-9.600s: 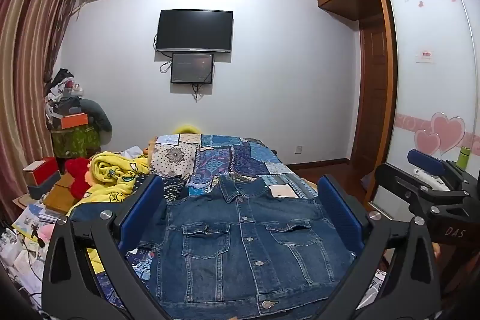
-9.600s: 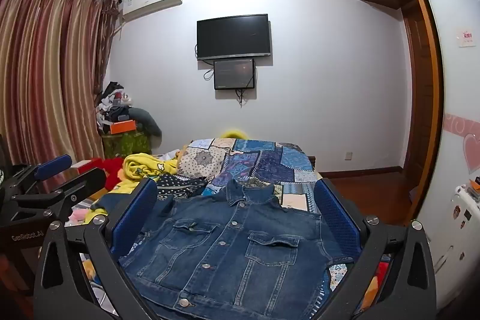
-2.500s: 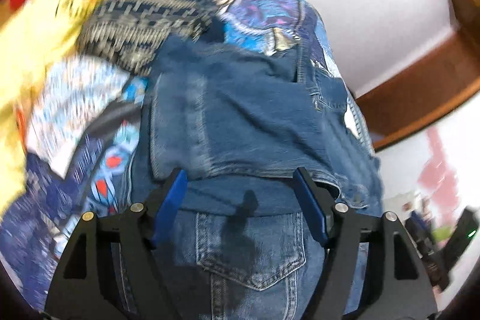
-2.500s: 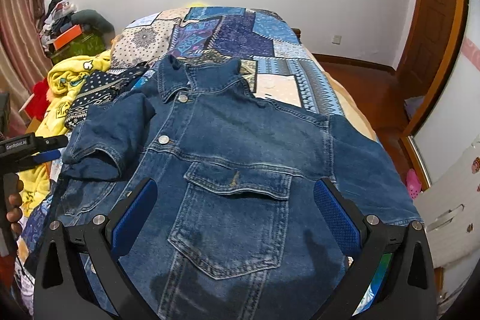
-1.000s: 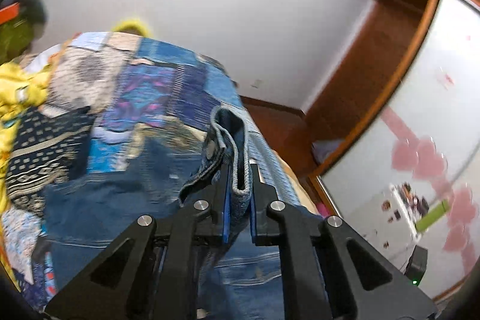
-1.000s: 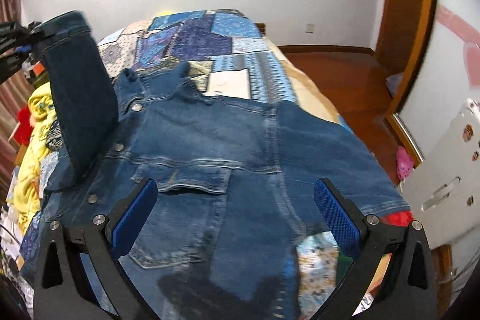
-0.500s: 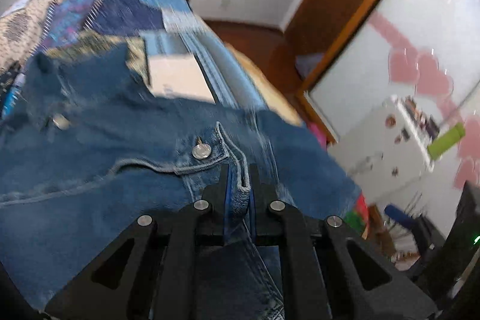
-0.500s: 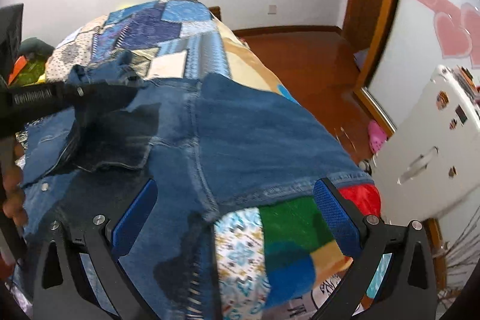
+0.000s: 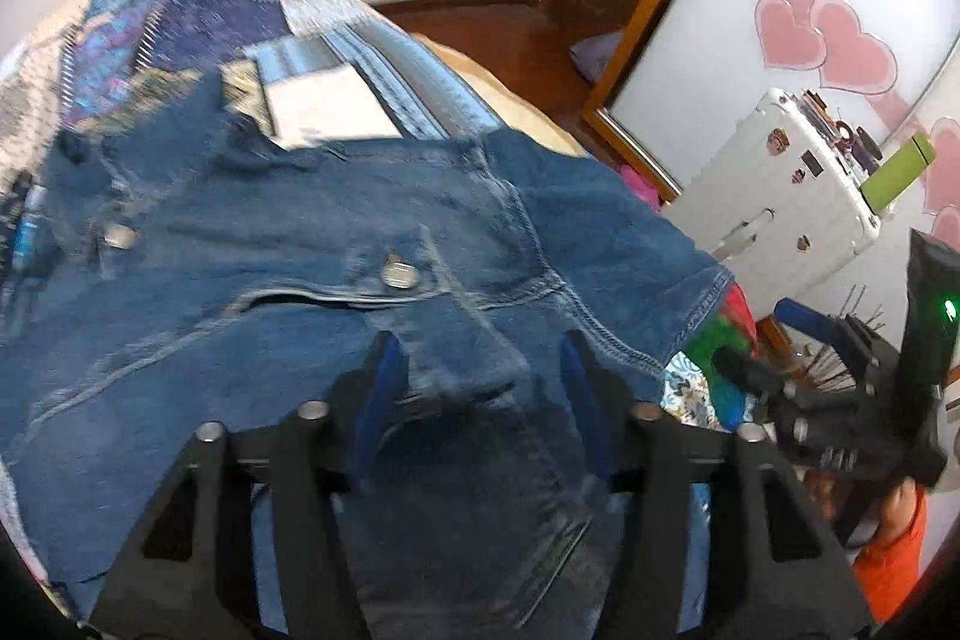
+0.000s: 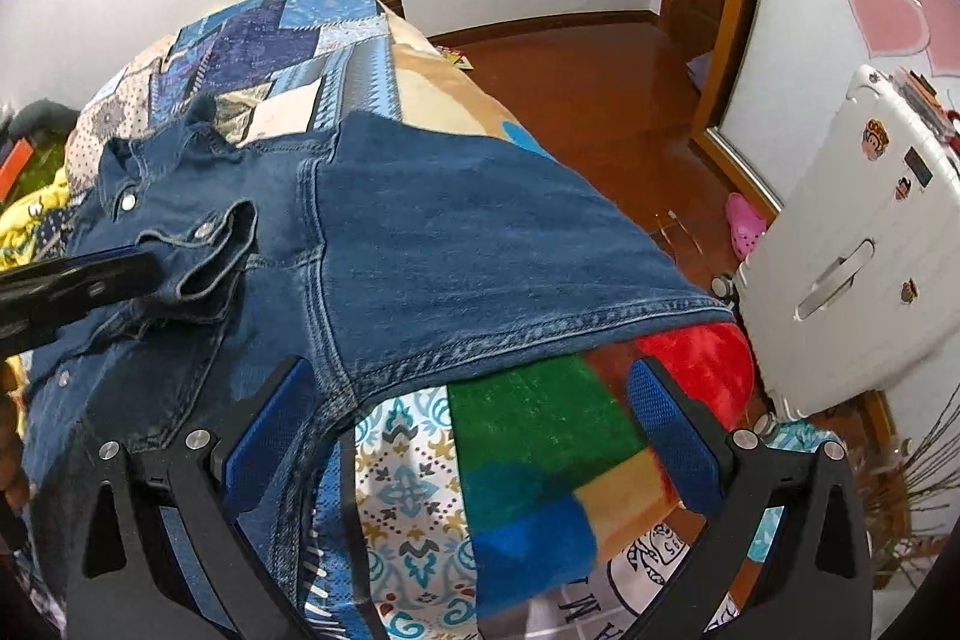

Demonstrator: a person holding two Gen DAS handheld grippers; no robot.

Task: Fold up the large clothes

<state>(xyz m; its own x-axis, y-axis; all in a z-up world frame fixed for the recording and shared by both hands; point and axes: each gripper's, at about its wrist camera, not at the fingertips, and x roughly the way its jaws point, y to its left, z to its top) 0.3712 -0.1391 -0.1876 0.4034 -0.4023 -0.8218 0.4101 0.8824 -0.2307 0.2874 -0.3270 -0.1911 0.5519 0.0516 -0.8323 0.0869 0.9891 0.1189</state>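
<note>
**Right wrist view: sleeve fold on denim jacket, grip and handling notes**

Right wrist view shows the denim jacket [image 10: 420,232] lying front-up on the bed [image 10: 288,34], collar toward the far wall. Its right sleeve [image 10: 510,244] lies spread flat out to the bed's edge, the cuff hem just above a multicoloured blanket [image 10: 540,436]. The left sleeve cuff [image 10: 207,256] lies bunched on the chest panel, beside the snap placket.

Tool states:
- Left tool [image 9: 474,370]: fingers apart, denim lying between them. From the right wrist view its tip sits at the bunched cuff. No clamping is evident.
- Right tool [image 10: 474,418]: fingers wide apart, holding nothing, poised over the hem of the right sleeve and the blanket below it.

Handling judgement:
- Denim is heavy and fairly stiff for a fabric. It will hold a crease line but will resist a sharp fold at double-stitched seams.
- It is not slippery; a pinch on one or two layers should hold.
- Metal snaps [image 10: 127,201] add bulk; avoid clamping directly on them.

Recommended hold: pinch the right sleeve at its stitched hem [image 10: 540,334], near the outer corner, where the edge is thick and free of the blanket. Take care not to catch the blanket underneath.
</note>
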